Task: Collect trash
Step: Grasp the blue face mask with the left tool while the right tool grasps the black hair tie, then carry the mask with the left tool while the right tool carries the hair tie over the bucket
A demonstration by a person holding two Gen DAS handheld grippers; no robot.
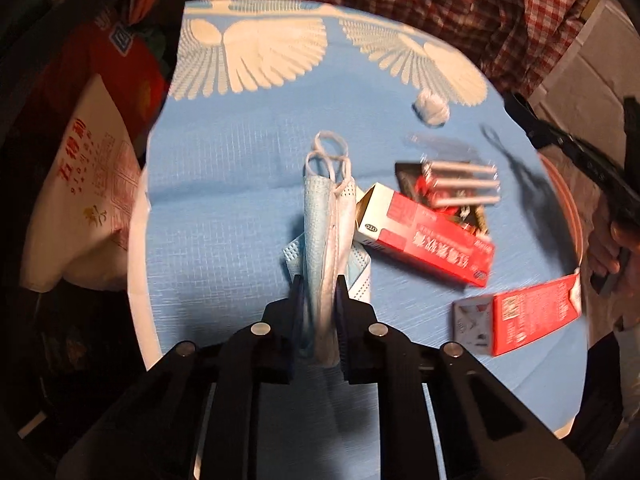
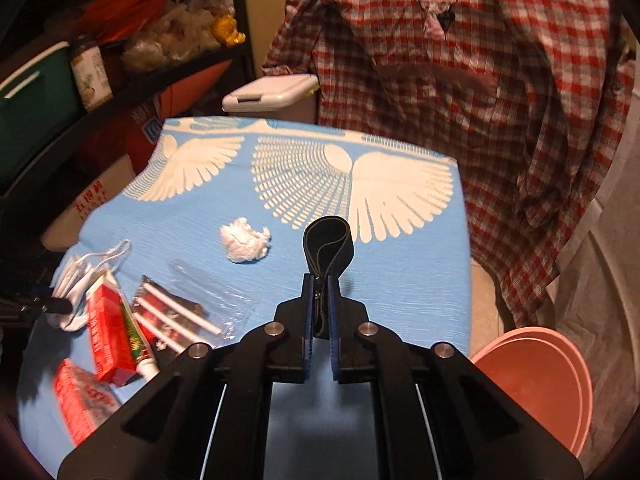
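My left gripper (image 1: 318,282) is shut on a folded blue face mask (image 1: 326,216) and holds it above the blue cloth-covered table (image 1: 224,184). My right gripper (image 2: 320,280) is shut on a black band (image 2: 328,240) whose loop sticks up past the fingertips. On the table lie a red and white medicine box (image 1: 428,234), a second red box (image 1: 520,316), a dark wrapper with white sticks (image 1: 456,188) and a crumpled white tissue (image 2: 245,243). The tissue also shows in the left wrist view (image 1: 432,109). The mask (image 2: 76,280) shows at the left of the right wrist view.
A pink basin (image 2: 536,384) stands low at the table's right. A white lidded bin (image 2: 272,94) stands behind the table. A checked shirt (image 2: 460,80) hangs at the back right. Bags (image 1: 88,184) and shelves with jars (image 2: 90,74) crowd the left side.
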